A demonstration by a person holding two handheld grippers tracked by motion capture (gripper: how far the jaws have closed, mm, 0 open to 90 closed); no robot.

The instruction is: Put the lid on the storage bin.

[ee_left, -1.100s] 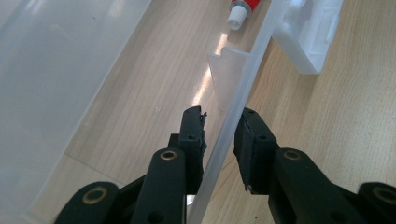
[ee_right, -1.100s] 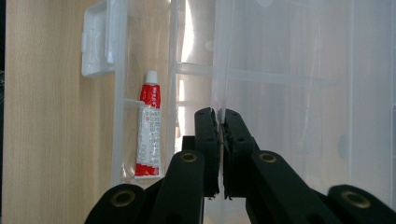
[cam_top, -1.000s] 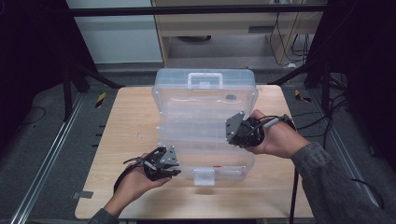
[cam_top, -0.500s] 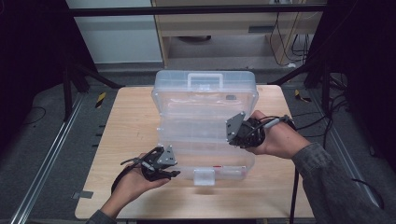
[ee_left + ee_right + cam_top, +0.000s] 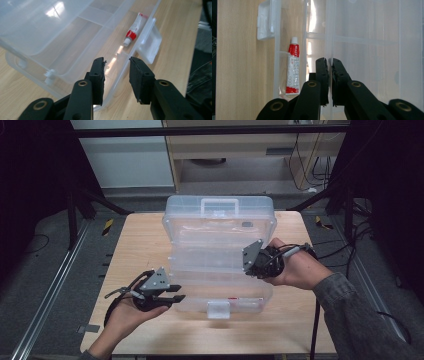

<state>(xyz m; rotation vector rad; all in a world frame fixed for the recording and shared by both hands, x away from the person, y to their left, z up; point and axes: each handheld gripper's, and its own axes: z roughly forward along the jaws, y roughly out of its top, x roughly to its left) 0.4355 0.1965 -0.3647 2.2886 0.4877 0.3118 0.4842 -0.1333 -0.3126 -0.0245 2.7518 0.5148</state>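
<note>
A clear plastic organizer box [image 5: 220, 255] sits in the middle of the wooden counter [image 5: 135, 240], its lid raised partway and its white carry handle [image 5: 219, 206] on the far side. A white latch [image 5: 218, 309] hangs off the near front edge.

The right hand-held gripper [image 5: 248, 260], held in the person's right hand [image 5: 295, 267], is clenched on the edge of the clear lid [image 5: 367, 37]; in the right gripper view its two black jaws pinch the thin plastic rim between them. The left hand-held gripper [image 5: 172, 296] rests in the person's left hand [image 5: 131, 312] at the box's near left corner, released, its jaws spread apart just above the rim of the tray and gripping nothing.

Inside the box, a small red and white tube [image 5: 133, 31] lies in the narrow front compartment, next to the latch, with its white cap pointing towards a divider [image 5: 280, 52].
</note>
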